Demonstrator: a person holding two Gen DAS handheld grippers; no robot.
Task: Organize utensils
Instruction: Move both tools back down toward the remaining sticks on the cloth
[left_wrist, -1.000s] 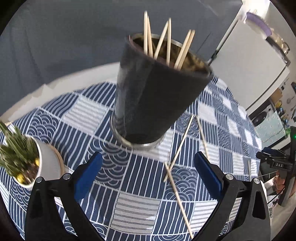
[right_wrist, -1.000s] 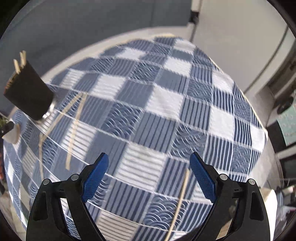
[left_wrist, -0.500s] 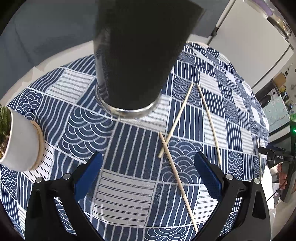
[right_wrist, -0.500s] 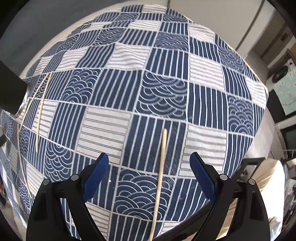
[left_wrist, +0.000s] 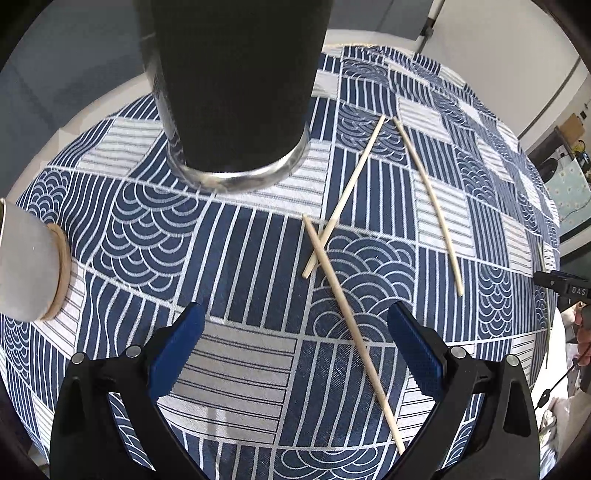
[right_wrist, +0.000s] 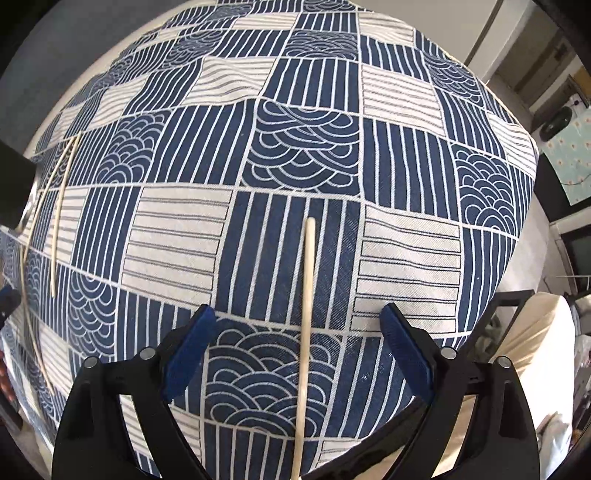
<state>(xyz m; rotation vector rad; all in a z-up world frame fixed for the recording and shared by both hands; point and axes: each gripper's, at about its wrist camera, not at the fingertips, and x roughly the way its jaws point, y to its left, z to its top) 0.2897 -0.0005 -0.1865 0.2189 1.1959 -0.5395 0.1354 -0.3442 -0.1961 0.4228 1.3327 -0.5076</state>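
Left wrist view: your left gripper (left_wrist: 295, 339) hung over the patterned blue-and-white tablecloth (left_wrist: 236, 258) with its blue-padded fingers (left_wrist: 173, 343) spread wide and nothing between them. Ahead of it stood the dark utensil holder (left_wrist: 236, 81), upright on its metal base ring. Three loose chopsticks lay flat on the cloth to the holder's right. Two of them crossed: the long chopstick (left_wrist: 351, 314) ran toward the right-hand finger, over or under the shorter-looking chopstick (left_wrist: 347, 192); which lay on top could not be told. The third chopstick (left_wrist: 428, 192) lay apart from them, farther right. A white pot (left_wrist: 26, 266) sat at the left edge of the view.

Right wrist view: your right gripper (right_wrist: 299, 347) was likewise spread apart and held nothing. A single chopstick (right_wrist: 306, 295) lay on the cloth (right_wrist: 406, 258), running lengthwise through the gap between the fingers, touching neither pad. The other chopsticks appeared faintly at the far left, beside the holder's dark edge.
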